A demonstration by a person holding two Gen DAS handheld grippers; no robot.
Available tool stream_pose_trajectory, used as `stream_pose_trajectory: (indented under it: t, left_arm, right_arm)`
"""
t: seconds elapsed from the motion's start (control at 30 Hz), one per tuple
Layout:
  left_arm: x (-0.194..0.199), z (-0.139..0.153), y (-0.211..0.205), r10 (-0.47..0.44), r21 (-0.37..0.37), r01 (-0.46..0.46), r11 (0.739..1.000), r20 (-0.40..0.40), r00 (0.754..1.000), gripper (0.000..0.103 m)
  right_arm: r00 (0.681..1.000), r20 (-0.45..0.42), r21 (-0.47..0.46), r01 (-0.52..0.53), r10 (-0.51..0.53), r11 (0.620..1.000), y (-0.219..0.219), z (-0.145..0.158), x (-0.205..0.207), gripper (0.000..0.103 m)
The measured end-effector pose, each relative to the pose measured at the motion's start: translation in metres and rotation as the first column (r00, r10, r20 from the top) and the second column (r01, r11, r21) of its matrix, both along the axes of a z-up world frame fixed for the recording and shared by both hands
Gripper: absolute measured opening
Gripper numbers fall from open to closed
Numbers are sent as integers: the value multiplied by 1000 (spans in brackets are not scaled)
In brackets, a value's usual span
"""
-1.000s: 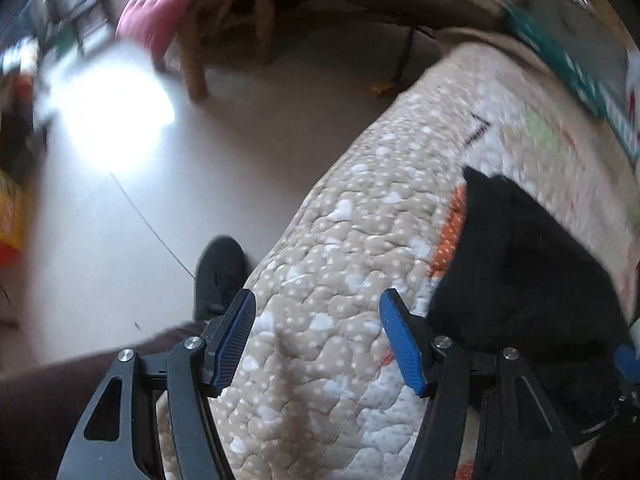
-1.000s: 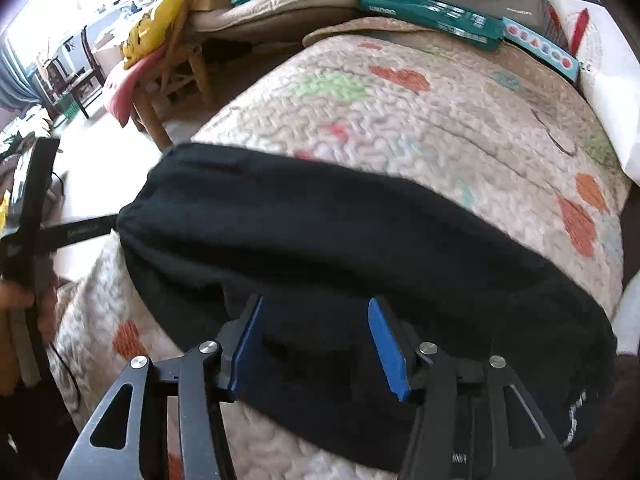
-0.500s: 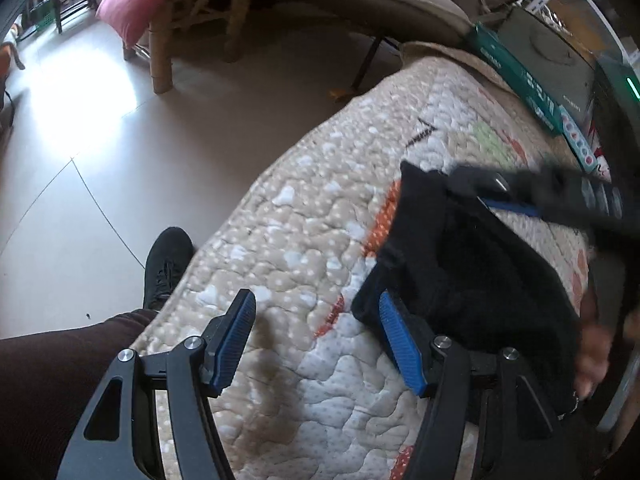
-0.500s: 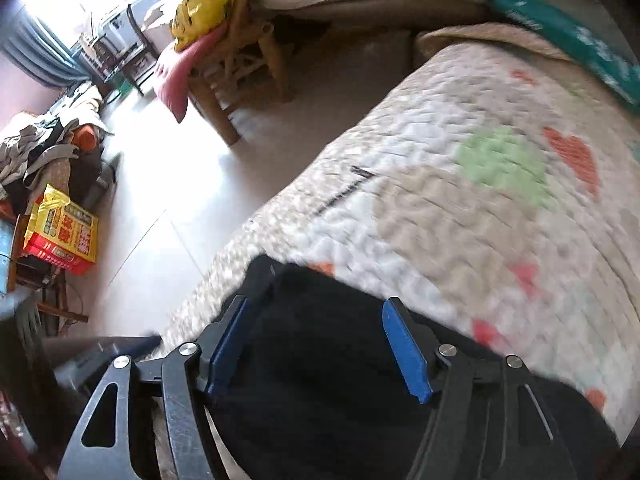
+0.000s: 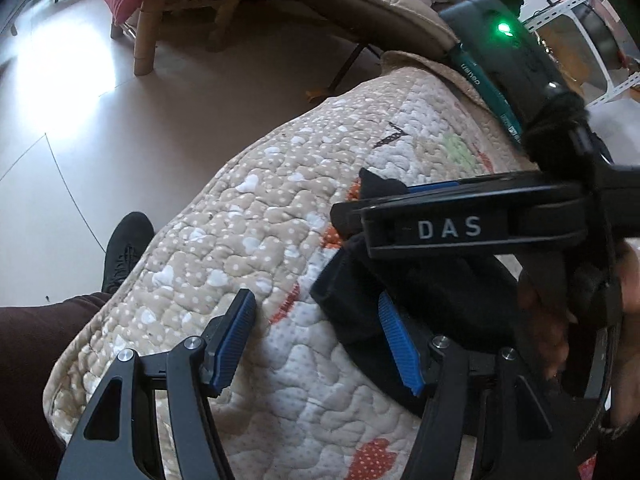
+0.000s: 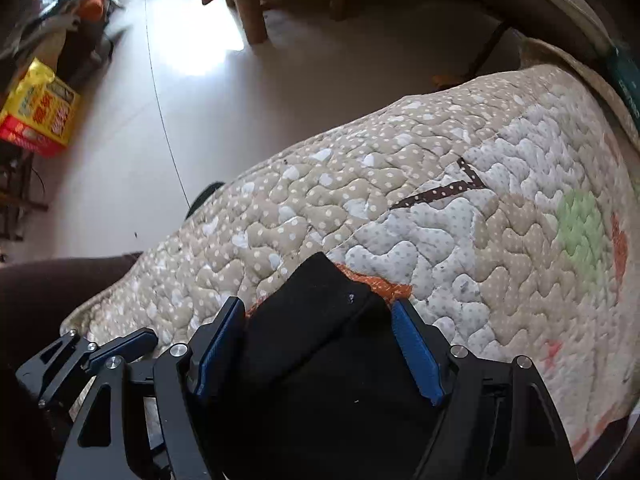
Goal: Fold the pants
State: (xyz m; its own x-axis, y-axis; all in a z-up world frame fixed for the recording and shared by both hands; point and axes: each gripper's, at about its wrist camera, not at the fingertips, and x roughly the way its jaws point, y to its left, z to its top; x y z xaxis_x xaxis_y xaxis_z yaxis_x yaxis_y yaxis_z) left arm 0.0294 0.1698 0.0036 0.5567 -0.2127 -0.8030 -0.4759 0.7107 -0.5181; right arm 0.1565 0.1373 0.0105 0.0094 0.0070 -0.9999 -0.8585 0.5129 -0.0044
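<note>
The black pants (image 5: 352, 304) lie bunched on a quilted beige and white cover (image 5: 248, 232). My left gripper (image 5: 320, 344) is open over the quilt, its right finger at the pants' left edge. In the right wrist view the pants (image 6: 320, 344) fill the gap of my right gripper (image 6: 320, 344), whose jaws stand wide apart around the folded corner without pinching it. The right gripper also shows side-on in the left wrist view (image 5: 380, 208), low over the pants.
The quilt's left edge drops to a pale tiled floor (image 5: 100, 128). My leg and black shoe (image 5: 124, 248) are by that edge. A wooden chair (image 5: 160, 12) with a pink cushion and a yellow box (image 6: 40, 108) stand on the floor.
My right gripper has swung left and down over the pants' corner and now crosses the left wrist view. The left gripper has stayed open near the pants' edge.
</note>
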Motion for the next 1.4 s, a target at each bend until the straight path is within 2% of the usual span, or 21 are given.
stream_pose_trajectory:
  t: [0.17,0.37,0.43,0.5,0.57,0.67,0.77,0.93,1.0,1.03,1.1,1.13,1.2,1.3,1.4]
  left_arm:
    - [-7,8,6,25,-40,-23,999,43,999,63]
    - [-15,26,16,83,14,-84,996,93,992,63]
    - [-22,36,26,130,36,-136,990,122,984,64]
    - [-26,44,34,167,90,-179,980,130,977,65]
    - [-22,41,32,139,95,-150,984,114,984,66]
    - [-10,24,14,60,79,-64,995,52,997,65]
    - [1,5,-1,4,57,-3,998,-10,1000,65]
    - [7,-8,-4,1,50,1,999,-23,1000,65]
    - [8,-6,-7,-16,62,17,998,-19,1000,61]
    - [8,-4,-10,-30,64,31,997,-13,999,48]
    - [11,2,-17,-63,88,64,994,-8,998,35]
    - [13,3,-18,-91,61,90,994,9,996,14]
    - [16,8,-21,-108,79,107,991,14,994,14]
    - [16,14,-19,-113,57,111,992,29,993,13]
    - [13,22,-14,-111,8,111,994,54,992,13]
  right_arm:
    - [999,-37,-39,-1,-1,999,8,-5,-5,80]
    - [973,-169,42,167,-158,985,-8,1,25,80]
    - [958,-202,67,219,-202,973,-15,1,32,80]
    - [944,-231,88,262,-236,961,-24,1,41,81]
    - [938,-243,100,276,-246,956,-28,2,44,80]
    - [947,-227,86,251,-226,964,-28,4,44,80]
    - [970,-177,42,179,-168,983,-20,6,30,80]
    - [990,-119,-27,74,-77,997,-1,5,13,80]
    - [993,-100,-47,60,-65,997,1,4,10,79]
    - [995,-86,-56,51,-56,997,3,3,9,78]
    - [999,-40,-76,17,-20,997,6,1,3,69]
    - [1000,-17,-81,-1,0,997,7,-1,-5,66]
    - [999,14,-77,-29,30,997,8,1,-13,50]
    - [999,30,-53,-25,27,998,-3,8,-25,33]
    - [999,42,-15,-7,8,1000,-12,19,-34,28]
